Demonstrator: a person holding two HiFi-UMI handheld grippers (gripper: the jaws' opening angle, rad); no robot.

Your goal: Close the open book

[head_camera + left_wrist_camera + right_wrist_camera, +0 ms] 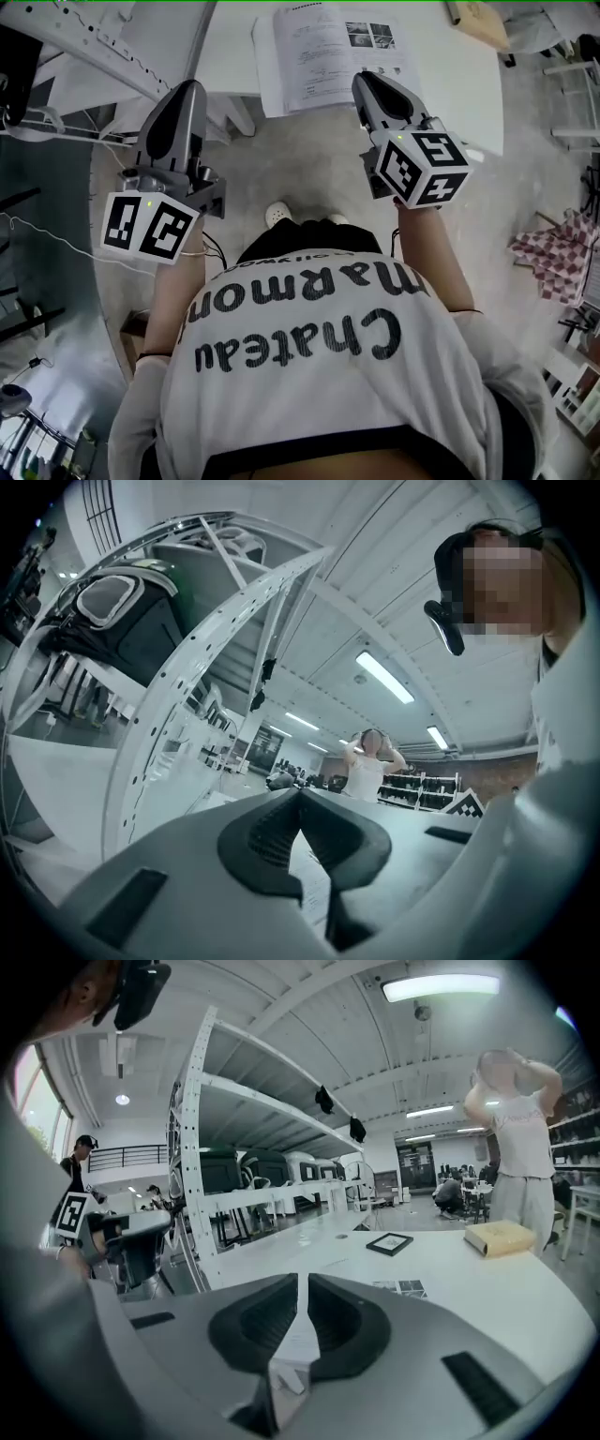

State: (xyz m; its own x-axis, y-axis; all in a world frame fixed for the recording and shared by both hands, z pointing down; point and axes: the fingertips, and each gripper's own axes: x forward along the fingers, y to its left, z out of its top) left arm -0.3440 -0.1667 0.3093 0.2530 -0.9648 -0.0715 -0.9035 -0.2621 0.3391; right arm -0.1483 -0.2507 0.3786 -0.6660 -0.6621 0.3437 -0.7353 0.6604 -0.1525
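The open book (328, 52) lies flat on the white table (459, 84) in the head view, with its printed pages up. My right gripper (361, 80) is shut and empty, and its tips are over the near edge of the book's right page. My left gripper (190, 86) hovers left of the book, beside the table's near corner. In the left gripper view its jaws (300, 799) are shut on nothing, and a strip of page (314, 892) shows beneath them. The right gripper view has the closed pads (302, 1283) pointing across the page with photos (405, 1288).
A tan box (502, 1237) and a small black frame (389, 1243) sit farther back on the table. A white perforated shelving rack (94, 47) stands to the left. A person (516, 1138) stands beyond the table. A checkered cloth (553, 258) lies on the floor at right.
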